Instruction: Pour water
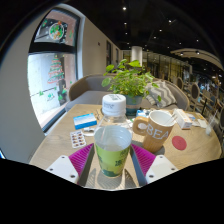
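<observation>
A clear plastic water bottle (113,140) with a white cap and a green label stands upright between my fingers on the light round table (55,148). My gripper (113,162) is shut on the bottle, with the magenta pads (84,157) pressed to its two sides at label height. Just beyond the bottle, to its right, an orange-tan paper cup (156,129) with white lettering stands upright on the table. I cannot see inside the cup.
A potted green plant (130,82) stands behind the bottle at mid-table. A blue packet (85,121) and a blister pack (78,140) lie to the left. A red round coaster (180,143) lies right of the cup. Chairs (88,88) stand beyond the table.
</observation>
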`<action>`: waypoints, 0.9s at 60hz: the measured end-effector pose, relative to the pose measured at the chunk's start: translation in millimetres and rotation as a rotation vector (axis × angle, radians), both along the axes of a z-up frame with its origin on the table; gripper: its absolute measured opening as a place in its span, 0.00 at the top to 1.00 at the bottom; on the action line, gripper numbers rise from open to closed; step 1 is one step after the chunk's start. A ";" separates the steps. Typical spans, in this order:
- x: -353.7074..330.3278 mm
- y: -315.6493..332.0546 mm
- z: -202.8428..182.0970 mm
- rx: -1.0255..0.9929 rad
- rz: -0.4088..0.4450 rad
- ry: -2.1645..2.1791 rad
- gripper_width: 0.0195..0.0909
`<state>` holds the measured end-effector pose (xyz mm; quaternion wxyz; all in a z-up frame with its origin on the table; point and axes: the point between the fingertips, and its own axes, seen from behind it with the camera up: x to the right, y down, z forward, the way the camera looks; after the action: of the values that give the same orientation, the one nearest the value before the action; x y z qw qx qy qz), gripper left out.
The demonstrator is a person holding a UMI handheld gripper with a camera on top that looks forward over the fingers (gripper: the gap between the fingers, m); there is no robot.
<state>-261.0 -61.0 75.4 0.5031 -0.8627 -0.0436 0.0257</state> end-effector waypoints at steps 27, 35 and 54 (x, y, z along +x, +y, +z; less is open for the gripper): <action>-12.7 7.1 17.3 0.015 0.027 0.031 0.72; -23.4 17.5 64.3 0.049 0.037 0.174 0.72; -31.4 72.3 166.7 -0.062 -0.041 1.194 0.72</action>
<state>-292.4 11.3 242.1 0.4156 -0.7139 0.2641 0.4978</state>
